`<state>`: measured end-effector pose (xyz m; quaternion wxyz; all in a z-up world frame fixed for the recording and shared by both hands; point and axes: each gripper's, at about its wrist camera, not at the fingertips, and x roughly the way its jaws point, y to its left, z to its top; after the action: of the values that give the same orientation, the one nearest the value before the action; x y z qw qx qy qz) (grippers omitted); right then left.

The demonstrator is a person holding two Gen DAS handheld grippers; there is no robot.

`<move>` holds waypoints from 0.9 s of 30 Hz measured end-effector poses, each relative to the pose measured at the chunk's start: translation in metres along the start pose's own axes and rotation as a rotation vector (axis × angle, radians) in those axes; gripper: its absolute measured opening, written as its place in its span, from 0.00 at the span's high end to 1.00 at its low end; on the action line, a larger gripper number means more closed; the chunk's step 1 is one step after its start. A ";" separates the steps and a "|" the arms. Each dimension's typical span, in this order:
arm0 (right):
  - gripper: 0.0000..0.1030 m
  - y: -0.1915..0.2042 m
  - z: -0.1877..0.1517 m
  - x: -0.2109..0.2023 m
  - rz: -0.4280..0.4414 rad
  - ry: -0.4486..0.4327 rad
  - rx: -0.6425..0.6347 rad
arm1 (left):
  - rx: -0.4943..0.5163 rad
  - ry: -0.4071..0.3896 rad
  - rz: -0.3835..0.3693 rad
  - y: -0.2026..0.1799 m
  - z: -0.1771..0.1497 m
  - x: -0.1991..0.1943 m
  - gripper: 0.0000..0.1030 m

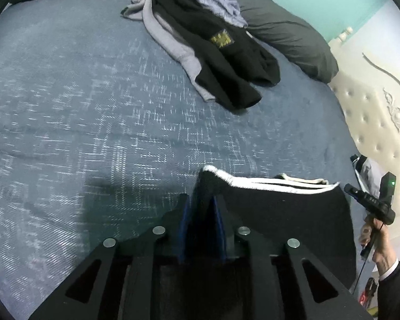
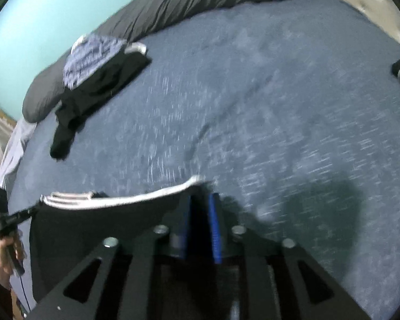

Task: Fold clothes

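Observation:
A black garment [image 1: 280, 218] with a white trimmed edge lies folded in layers on the blue bedspread [image 1: 93, 106]. My left gripper [image 1: 202, 200] stands at its left corner, blue pads slightly apart, with the cloth's edge between them. In the right wrist view the same garment [image 2: 106, 221] stretches leftward from my right gripper [image 2: 200, 200]. That gripper's pads also show a narrow gap at the garment's right corner, and the frame is blurred. A hand [image 1: 381, 240] holds the right gripper's handle at the garment's far side.
A loose pile of clothes [image 1: 213, 40], black, grey and patterned blue, lies at the far side of the bed, also visible as the pile [image 2: 93, 74]. Dark grey pillows [image 1: 288, 34] line the teal wall. A white tufted headboard [image 1: 368, 112] borders the bed.

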<state>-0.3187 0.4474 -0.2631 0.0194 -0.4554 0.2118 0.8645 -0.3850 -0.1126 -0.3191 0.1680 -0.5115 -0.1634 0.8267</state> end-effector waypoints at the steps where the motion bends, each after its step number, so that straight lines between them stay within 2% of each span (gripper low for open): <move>1: 0.75 -0.001 0.000 -0.009 0.011 -0.014 0.008 | -0.005 -0.006 0.002 0.001 -0.001 -0.007 0.78; 4: 0.75 0.002 -0.008 -0.038 0.059 -0.049 0.021 | -0.016 -0.004 -0.003 0.001 -0.008 -0.028 0.69; 6: 0.75 0.007 -0.019 -0.056 0.110 -0.060 0.027 | -0.010 0.005 -0.016 -0.003 -0.020 -0.043 0.67; 10: 0.75 0.015 -0.057 -0.082 0.185 -0.023 0.051 | 0.022 0.045 -0.025 -0.015 -0.056 -0.067 0.60; 16: 0.68 -0.004 -0.117 -0.103 0.153 0.141 0.092 | 0.027 0.100 -0.045 -0.018 -0.117 -0.101 0.57; 18: 0.67 -0.010 -0.133 -0.111 0.133 0.174 0.086 | 0.023 0.118 -0.043 -0.016 -0.135 -0.106 0.57; 21: 0.60 -0.013 -0.156 -0.117 0.135 0.220 0.081 | 0.021 0.144 -0.039 -0.014 -0.158 -0.108 0.57; 27: 0.60 -0.016 -0.190 -0.122 0.148 0.270 0.070 | 0.013 0.168 -0.056 -0.011 -0.190 -0.108 0.57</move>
<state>-0.0958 0.4088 -0.2658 -0.0570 -0.5496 0.2757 0.7866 -0.1676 -0.1322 -0.3093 0.2076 -0.5733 -0.1575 0.7768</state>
